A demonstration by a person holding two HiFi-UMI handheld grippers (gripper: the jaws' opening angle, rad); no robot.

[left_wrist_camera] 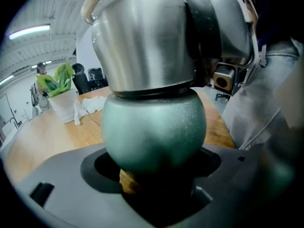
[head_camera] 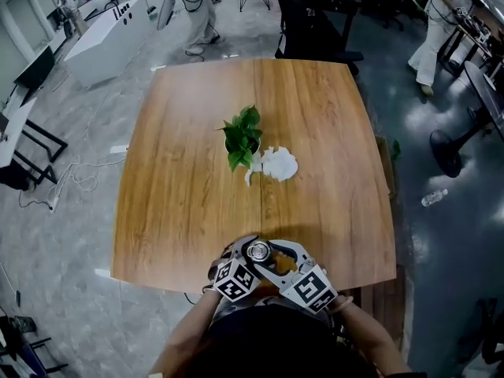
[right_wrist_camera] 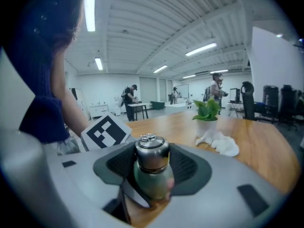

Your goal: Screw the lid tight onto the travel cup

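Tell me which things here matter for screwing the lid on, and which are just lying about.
Job in hand:
round green travel cup
its shiny steel lid
left gripper, clamped on the cup
right gripper, jaws closing round the lid

Lying about:
green leafy plant in a white pot
crumpled white cloth beside it

The travel cup (left_wrist_camera: 154,127) is matte green, its lid (left_wrist_camera: 142,42) silver, the wood-grain table (head_camera: 181,203) brown, the plant (head_camera: 242,136) green.
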